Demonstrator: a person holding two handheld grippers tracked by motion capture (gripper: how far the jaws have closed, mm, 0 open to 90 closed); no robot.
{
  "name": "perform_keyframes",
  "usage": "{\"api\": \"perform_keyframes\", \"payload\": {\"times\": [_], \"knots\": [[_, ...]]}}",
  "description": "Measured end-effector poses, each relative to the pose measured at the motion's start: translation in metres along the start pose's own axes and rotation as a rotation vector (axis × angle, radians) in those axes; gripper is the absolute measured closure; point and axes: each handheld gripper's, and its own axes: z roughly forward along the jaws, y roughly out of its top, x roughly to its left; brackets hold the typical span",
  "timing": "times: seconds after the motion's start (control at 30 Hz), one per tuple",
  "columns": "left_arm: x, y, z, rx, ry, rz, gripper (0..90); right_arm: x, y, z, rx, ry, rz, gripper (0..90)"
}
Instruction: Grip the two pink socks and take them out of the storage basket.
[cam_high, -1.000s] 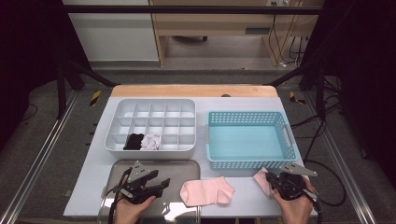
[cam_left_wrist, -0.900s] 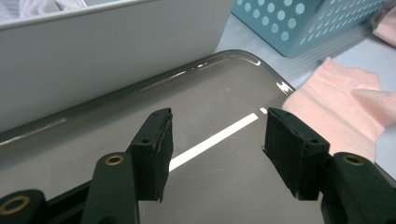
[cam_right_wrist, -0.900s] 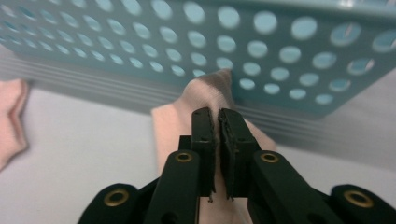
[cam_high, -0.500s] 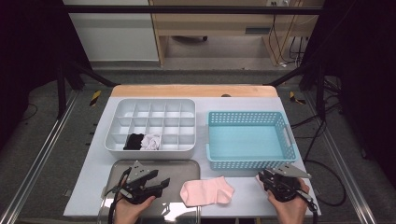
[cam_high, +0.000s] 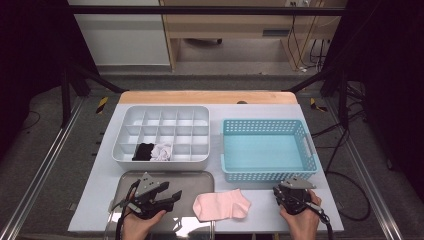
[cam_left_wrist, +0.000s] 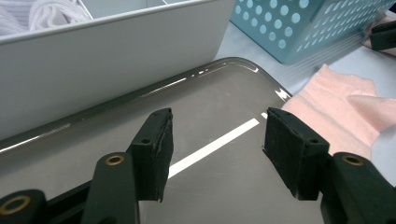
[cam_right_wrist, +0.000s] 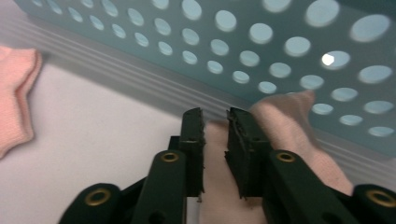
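The high view is evenly lit from above: the white table (cam_high: 280, 212) is bright, the room around it falls to near black at both sides, and shadows are soft and short. In the left gripper view the tray (cam_left_wrist: 224, 140) mirrors a white strip of light, with glare along its rim. The right gripper view is soft, and the basket (cam_right_wrist: 280, 51) wall smears toward the top and right edges.

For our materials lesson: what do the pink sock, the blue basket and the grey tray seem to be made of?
Pink sock: soft knit fabric, matt, with a fuzzy surface and limp folds. Blue basket: probably moulded plastic, smooth, its walls pierced by even round holes. Grey tray: likely metal or glossy plastic, since its surface mirrors a bright light strip.
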Motion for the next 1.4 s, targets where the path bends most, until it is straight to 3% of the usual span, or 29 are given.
{"api": "perform_keyframes", "payload": {"times": [0.17, 0.4, 0.6, 0.67, 0.77, 0.87, 0.9, 1.03, 1.13, 1.3, 1.4], "knots": [[0.000, 0.000, 0.000, 0.000, 0.001, -0.003, 41.2, -0.004, 0.000, -0.001, 0.002, 0.000, 0.024, 88.0], [0.001, 0.000, 0.001, 0.000, 0.000, -0.005, 41.2, -0.009, 0.002, -0.010, -0.023, 0.050, 0.061, 89.6], [0.001, 0.001, -0.001, -0.009, -0.007, -0.008, 41.6, 0.003, 0.014, -0.037, -0.100, 0.160, 0.089, 89.7], [0.000, 0.001, -0.001, -0.009, -0.009, -0.005, 41.6, 0.010, 0.018, -0.045, -0.134, 0.266, 0.123, 89.7], [0.000, 0.001, -0.001, -0.006, -0.011, -0.006, 41.6, 0.013, 0.020, -0.045, -0.140, 0.353, 0.164, 89.7], [0.001, 0.001, 0.000, -0.004, -0.010, -0.006, 41.6, 0.006, 0.017, -0.035, -0.130, 0.324, 0.191, 89.6], [0.001, 0.001, 0.000, -0.003, -0.009, -0.007, 41.6, 0.001, 0.015, -0.029, -0.122, 0.271, 0.171, 89.5], [0.000, 0.000, 0.001, 0.002, -0.010, -0.007, 41.5, -0.011, 0.007, -0.016, -0.077, 0.153, 0.140, 88.2], [0.000, 0.000, 0.001, 0.001, -0.012, -0.007, 41.5, -0.016, 0.005, -0.012, -0.075, 0.110, 0.116, 85.1], [0.000, 0.000, 0.001, 0.001, -0.012, -0.008, 41.4, -0.010, 0.010, -0.021, -0.122, 0.119, 0.096, 81.0], [0.000, 0.000, 0.001, 0.001, -0.014, -0.009, 41.4, 0.001, 0.014, -0.029, -0.150, 0.153, 0.069, 80.8]]}}
